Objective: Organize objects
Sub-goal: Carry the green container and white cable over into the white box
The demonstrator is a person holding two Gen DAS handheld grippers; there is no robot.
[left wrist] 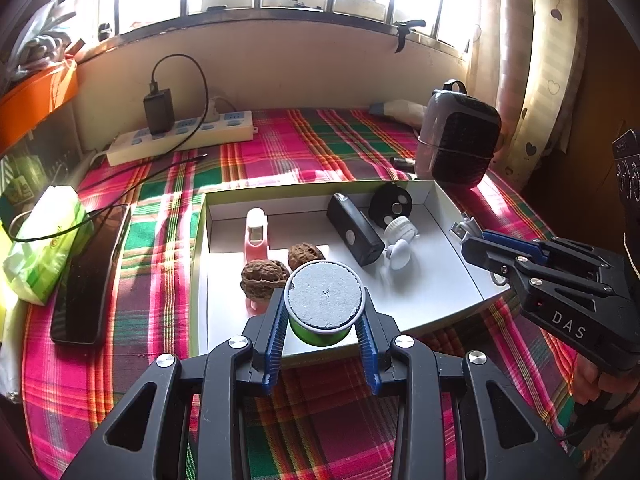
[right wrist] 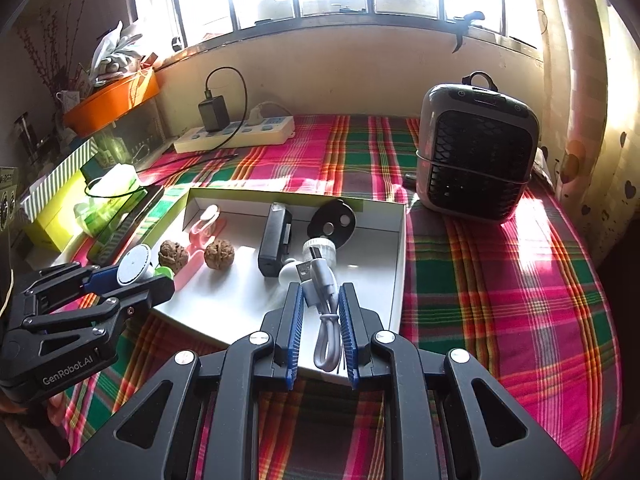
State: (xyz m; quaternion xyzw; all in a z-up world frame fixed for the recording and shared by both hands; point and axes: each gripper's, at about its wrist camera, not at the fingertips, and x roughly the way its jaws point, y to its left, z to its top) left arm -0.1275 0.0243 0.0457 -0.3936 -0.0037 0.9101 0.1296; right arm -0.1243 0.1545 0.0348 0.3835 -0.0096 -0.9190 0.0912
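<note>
A white shallow box [left wrist: 460, 264] lies on the plaid cloth and holds two walnuts [left wrist: 264, 276], a pink item [left wrist: 256, 236], a black block [left wrist: 354, 234], a black disc [left wrist: 390, 202] and a white cap piece [left wrist: 400, 240]. My left gripper [left wrist: 324, 308] is shut on a green round container with a grey lid [left wrist: 324, 296] over the box's near edge. My right gripper [right wrist: 320, 300] is shut on a grey coiled USB cable [right wrist: 324, 312] over the box's near right part [right wrist: 396, 280]. The right gripper also shows at the box's right wall in the left wrist view [left wrist: 480, 244].
A dark fan heater [right wrist: 476, 152] stands right of the box. A power strip [left wrist: 180, 136] with a charger lies at the back wall. A phone [left wrist: 92, 276] and a green tissue pack [left wrist: 44, 244] lie left of the box. An orange tray [right wrist: 112, 100] sits back left.
</note>
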